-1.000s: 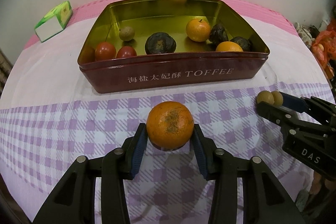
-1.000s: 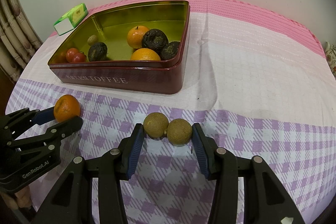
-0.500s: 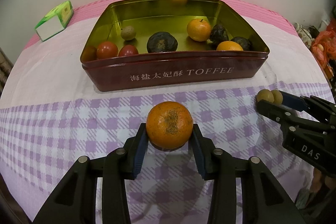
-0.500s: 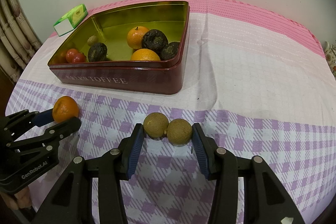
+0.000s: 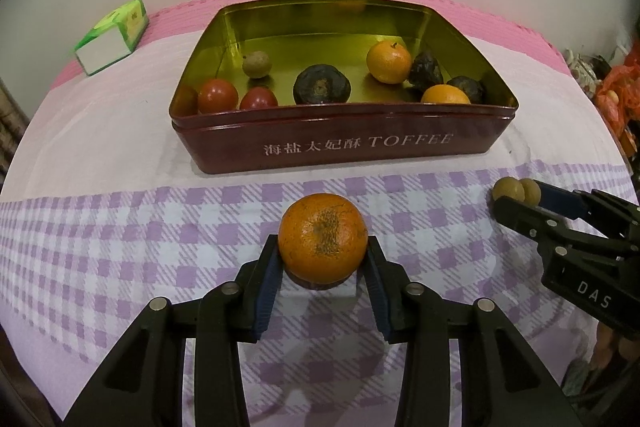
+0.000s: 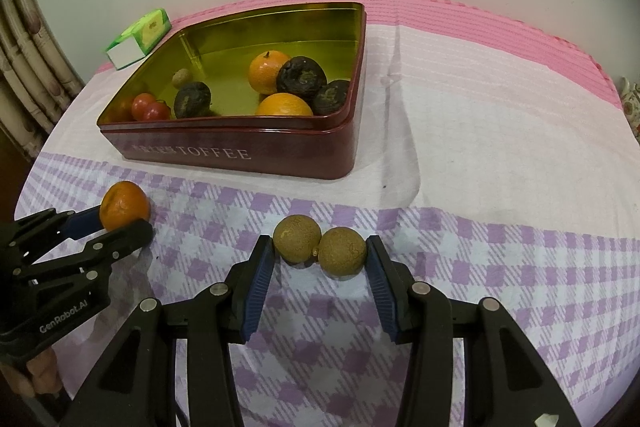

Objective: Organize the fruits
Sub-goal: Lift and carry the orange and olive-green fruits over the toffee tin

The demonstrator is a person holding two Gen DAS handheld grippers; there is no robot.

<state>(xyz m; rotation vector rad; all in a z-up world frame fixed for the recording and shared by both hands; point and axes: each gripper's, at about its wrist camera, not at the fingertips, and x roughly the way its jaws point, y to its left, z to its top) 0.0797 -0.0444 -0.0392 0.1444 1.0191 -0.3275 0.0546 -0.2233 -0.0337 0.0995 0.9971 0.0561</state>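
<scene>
The left hand-held gripper (image 5: 322, 267) has closed slightly onto the mandarin (image 5: 322, 238) on the checked bench (image 5: 120, 227) near the toffee tin (image 5: 344, 147), while the right hand-held gripper (image 6: 320, 263) stays clamped on two longans (image 6: 320, 250), so both seem ready to lift into the tin

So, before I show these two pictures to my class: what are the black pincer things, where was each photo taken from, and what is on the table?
They are hand-held grippers, one in each of a person's hands, each carrying a wide-angle camera that looks along its jaws. One picture comes from the left gripper, whose jaws press an orange from both sides. The other comes from the right gripper, whose jaws pinch two small brown fruits side by side. Both rest on a checked tablecloth. Behind stands an open toffee tin holding more fruit, with a green box nearby.
</scene>
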